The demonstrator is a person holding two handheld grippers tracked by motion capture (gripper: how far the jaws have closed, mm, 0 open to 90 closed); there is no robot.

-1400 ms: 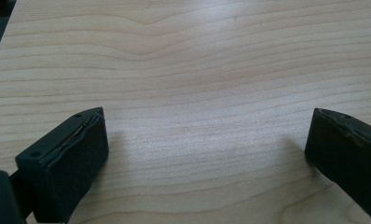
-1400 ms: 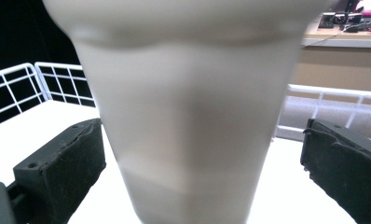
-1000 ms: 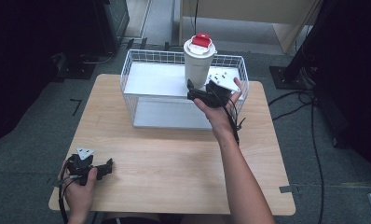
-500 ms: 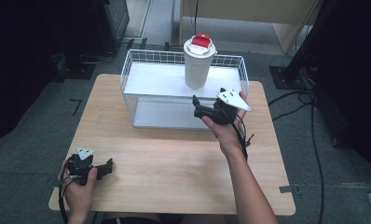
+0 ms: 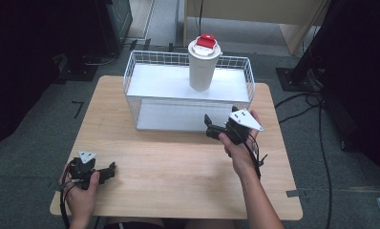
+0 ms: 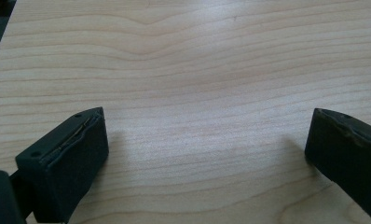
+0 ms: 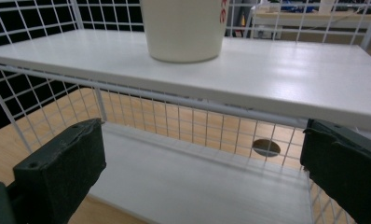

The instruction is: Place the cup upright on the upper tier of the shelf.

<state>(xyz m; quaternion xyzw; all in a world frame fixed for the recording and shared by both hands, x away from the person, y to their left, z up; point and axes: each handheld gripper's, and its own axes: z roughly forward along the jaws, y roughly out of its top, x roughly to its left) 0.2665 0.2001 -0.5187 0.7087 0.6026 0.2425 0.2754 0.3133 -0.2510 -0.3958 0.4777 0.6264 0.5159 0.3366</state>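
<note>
White cup: a tall tumbler (image 5: 204,64) with a red-topped lid (image 5: 206,42) is standing upright on the top board of the wire shelf rack (image 5: 145,67), toward its back-right part; in the right gripper view its base (image 7: 183,32) is sitting at 12 o'clock.
Rack: it is taking up the far half of the wooden counter (image 5: 178,171), with a lower board (image 7: 197,186) lying under the top one.
Right gripper: the right gripper (image 5: 211,128) is hovering just in front of the rack's near right corner, at 5 o'clock from the cup; its jaws are standing spread apart with nothing between them.
Left gripper: the left gripper (image 5: 109,170) is idling low at the counter's near-left corner, well apart from the rack; its jaws are likewise parted over bare wood.
Step in hand: judging by the released jaws and the cup set on the shelf, the placing looks done.
Next move: probably drawing the right hand (image 5: 240,148) toward 6 o'clock, keeping clear of the wire wall.
</note>
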